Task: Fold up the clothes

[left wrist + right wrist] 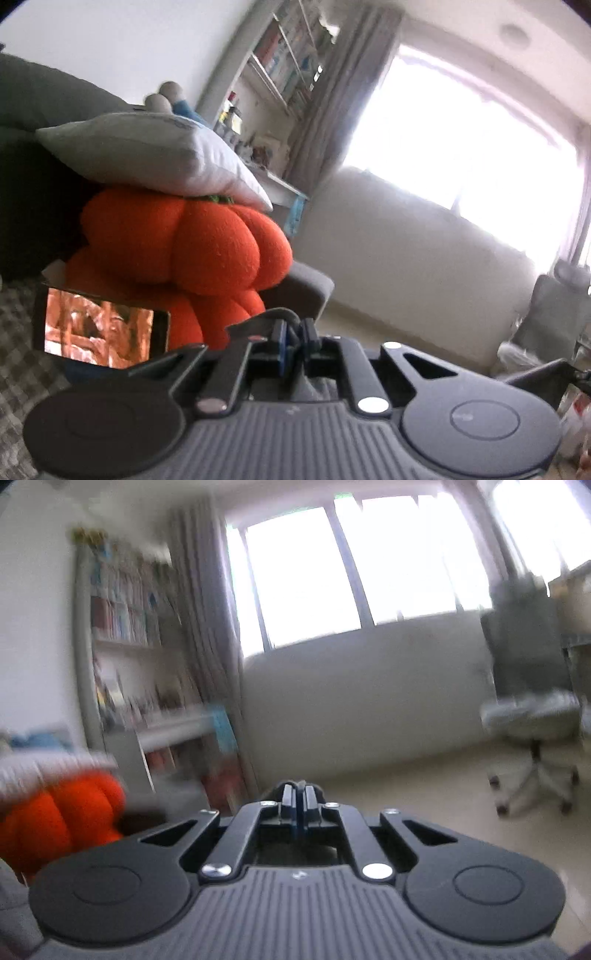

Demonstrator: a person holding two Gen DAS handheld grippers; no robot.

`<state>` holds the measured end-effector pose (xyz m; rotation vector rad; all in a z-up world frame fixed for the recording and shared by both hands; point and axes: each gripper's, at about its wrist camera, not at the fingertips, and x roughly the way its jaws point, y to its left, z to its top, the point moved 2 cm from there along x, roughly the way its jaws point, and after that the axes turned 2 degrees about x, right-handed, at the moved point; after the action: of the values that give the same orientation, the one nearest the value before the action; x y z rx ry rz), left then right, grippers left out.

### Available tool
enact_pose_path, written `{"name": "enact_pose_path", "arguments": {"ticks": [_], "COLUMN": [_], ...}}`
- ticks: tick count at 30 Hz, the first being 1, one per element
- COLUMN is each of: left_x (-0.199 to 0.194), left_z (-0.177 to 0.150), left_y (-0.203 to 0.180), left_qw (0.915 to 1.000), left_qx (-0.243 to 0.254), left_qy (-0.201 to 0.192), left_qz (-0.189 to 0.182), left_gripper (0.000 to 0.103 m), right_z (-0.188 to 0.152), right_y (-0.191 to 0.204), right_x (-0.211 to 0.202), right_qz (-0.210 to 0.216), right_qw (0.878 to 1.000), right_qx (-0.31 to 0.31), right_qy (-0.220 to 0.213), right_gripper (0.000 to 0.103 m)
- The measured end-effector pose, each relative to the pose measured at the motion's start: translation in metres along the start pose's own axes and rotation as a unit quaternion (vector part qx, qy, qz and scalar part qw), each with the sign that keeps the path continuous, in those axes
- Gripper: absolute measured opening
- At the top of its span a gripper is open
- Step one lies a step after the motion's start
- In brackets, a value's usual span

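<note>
Left gripper (294, 334): jaws pinched together on a grey fabric fold (275, 314). Right gripper (299, 805): jaws together; contents indiscernible. Orange plush (184, 243) at 10 o'clock, under white pillow (147, 155).

orange plush (192, 240) crowding left, open floor (424, 794) ahead, office chair (532, 716) right

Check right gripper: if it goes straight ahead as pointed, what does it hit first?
Probably nothing close. The right gripper, jaws together, points over bare floor at the wall under the window. The office chair sits well right of that line. Depth is unclear in the blur.
</note>
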<state>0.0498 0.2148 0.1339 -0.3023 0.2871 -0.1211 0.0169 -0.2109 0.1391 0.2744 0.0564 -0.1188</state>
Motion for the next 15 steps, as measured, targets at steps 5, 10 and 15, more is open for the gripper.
{"name": "enact_pose_path", "arguments": {"ticks": [5,10,15], "left_x": [0.071,0.081,0.079], "left_z": [-0.067,-0.074,-0.073], "left_y": [-0.002,0.000,-0.009], "left_qw": [0.9456,0.9445,0.9504], "left_qx": [0.132,0.125,0.132], "left_qy": [0.269,0.280,0.265], "left_qz": [0.126,0.118,0.094], "left_gripper": [0.009,0.009,0.010], "right_z": [-0.066,-0.093,-0.089], "right_y": [-0.024,-0.034,-0.035], "right_x": [0.056,0.069,0.067], "right_qz": [-0.095,-0.131,-0.130], "right_qw": [0.974,0.957,0.959], "right_qx": [-0.040,-0.049,-0.034], "right_qy": [0.200,0.253,0.250], "right_gripper": [0.006,0.006,0.007]}}
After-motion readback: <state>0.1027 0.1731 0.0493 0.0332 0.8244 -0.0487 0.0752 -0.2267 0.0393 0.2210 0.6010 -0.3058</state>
